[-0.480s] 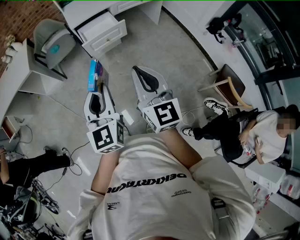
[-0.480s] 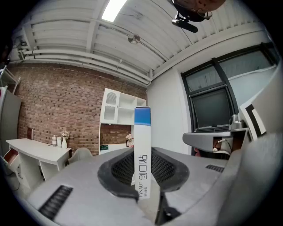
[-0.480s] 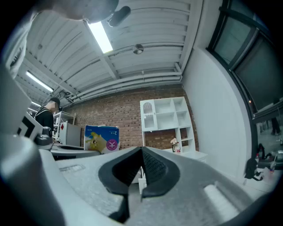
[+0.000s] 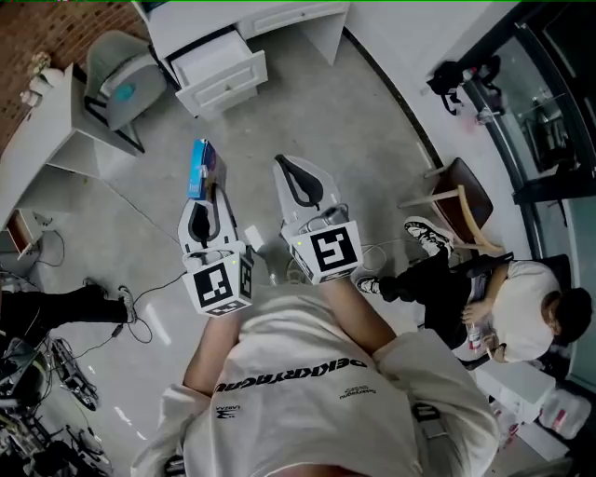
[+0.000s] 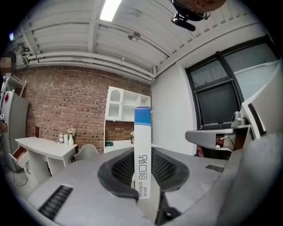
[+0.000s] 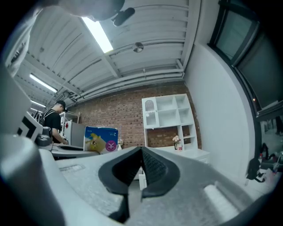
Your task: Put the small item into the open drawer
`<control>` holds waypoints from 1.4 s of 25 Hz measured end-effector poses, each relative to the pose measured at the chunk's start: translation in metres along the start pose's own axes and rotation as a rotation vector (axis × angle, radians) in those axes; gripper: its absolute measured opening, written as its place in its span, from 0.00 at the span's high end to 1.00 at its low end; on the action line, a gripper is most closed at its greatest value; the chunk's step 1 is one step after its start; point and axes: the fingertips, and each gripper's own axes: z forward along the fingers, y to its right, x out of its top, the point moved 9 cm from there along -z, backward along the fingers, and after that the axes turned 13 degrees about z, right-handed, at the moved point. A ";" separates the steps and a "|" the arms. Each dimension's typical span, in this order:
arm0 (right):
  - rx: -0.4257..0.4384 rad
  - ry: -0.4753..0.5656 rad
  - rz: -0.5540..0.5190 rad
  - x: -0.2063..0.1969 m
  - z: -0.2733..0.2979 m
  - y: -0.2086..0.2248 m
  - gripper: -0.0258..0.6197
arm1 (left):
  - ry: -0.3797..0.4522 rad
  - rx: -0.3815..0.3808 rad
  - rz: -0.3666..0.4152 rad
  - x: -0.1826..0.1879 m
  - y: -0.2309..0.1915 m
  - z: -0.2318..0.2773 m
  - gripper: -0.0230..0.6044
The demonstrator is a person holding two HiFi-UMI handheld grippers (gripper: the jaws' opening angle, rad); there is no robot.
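The small item is a flat box (image 4: 198, 168), tall and narrow when seen edge-on. In the left gripper view its thin edge faces the camera: white, with a blue band across the top and dark print running up its length. From the right gripper view its broad face shows instead, blue with a yellow picture and a round pink mark. From the head view only its blue upper end is seen.

The box stands upright between the jaws of the left gripper (image 4: 207, 191). The two dark pads are closed against its flat sides near its lower end, so most of the box rises above and beyond the jaw tips. The jaws stand only as far apart as the box is thick.

The right gripper (image 4: 287, 166) is just beside the left one, on its right, pointing the same way. Its jaws meet at their tips with nothing between them.

The open drawer (image 4: 228, 88) sticks out of a white cabinet (image 4: 279, 19) at the top of the head view. The box is well apart from it, held over the grey floor (image 4: 372, 121) between the person and the cabinet.
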 end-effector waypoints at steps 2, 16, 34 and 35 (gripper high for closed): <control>0.009 -0.019 0.005 -0.005 0.005 0.003 0.96 | -0.023 0.014 -0.001 -0.011 -0.001 0.000 0.85; 0.020 -0.083 0.014 -0.040 0.117 0.032 0.96 | -0.076 0.026 -0.048 -0.060 -0.041 0.100 0.85; -0.066 -0.115 0.009 -0.018 0.438 0.072 0.96 | -0.098 -0.075 -0.066 -0.050 -0.212 0.391 0.85; -0.074 -0.115 0.008 -0.018 0.450 0.074 0.96 | -0.101 -0.081 -0.067 -0.051 -0.219 0.403 0.85</control>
